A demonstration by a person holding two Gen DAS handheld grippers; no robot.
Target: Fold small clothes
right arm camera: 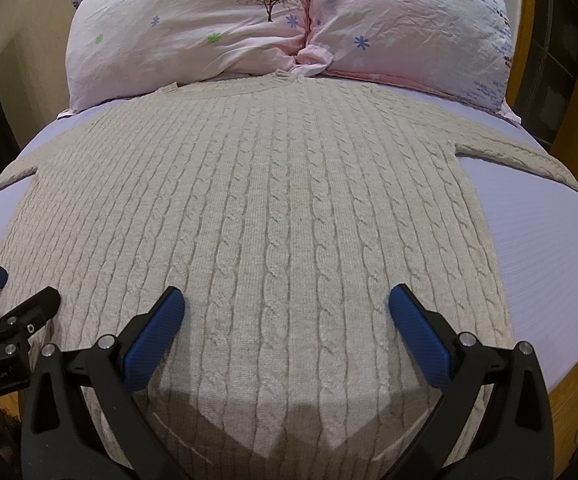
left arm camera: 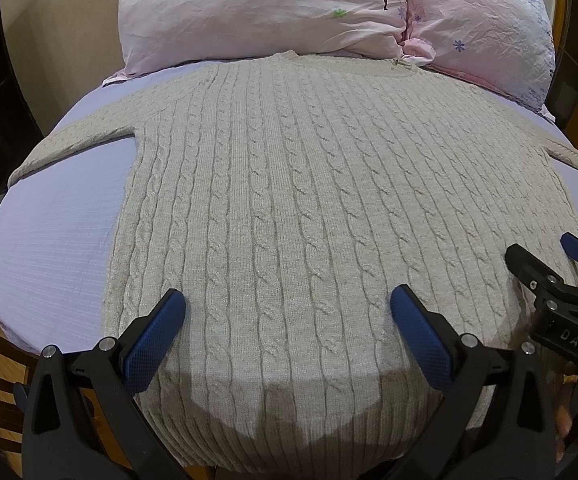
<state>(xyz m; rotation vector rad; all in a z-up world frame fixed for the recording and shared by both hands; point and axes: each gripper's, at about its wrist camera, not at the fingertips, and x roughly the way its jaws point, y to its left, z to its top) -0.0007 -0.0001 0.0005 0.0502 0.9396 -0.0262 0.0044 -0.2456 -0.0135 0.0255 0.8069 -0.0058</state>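
A beige cable-knit sweater [left arm camera: 289, 184] lies flat on the lilac bed sheet [left arm camera: 57, 248], collar toward the pillows, both sleeves spread out to the sides. It also shows in the right wrist view [right arm camera: 273, 208]. My left gripper [left arm camera: 289, 312] is open and empty, hovering over the sweater's lower left part near the hem. My right gripper [right arm camera: 287, 312] is open and empty over the lower right part. The right gripper also shows at the right edge of the left wrist view [left arm camera: 545, 264], and the left gripper at the left edge of the right wrist view [right arm camera: 17, 288].
Two pink flowered pillows [left arm camera: 265, 12] [right arm camera: 409, 28] lie at the head of the bed behind the collar. A wooden bed frame [right arm camera: 569, 400] borders the mattress. Bare sheet [right arm camera: 549, 248] lies on either side of the sweater.
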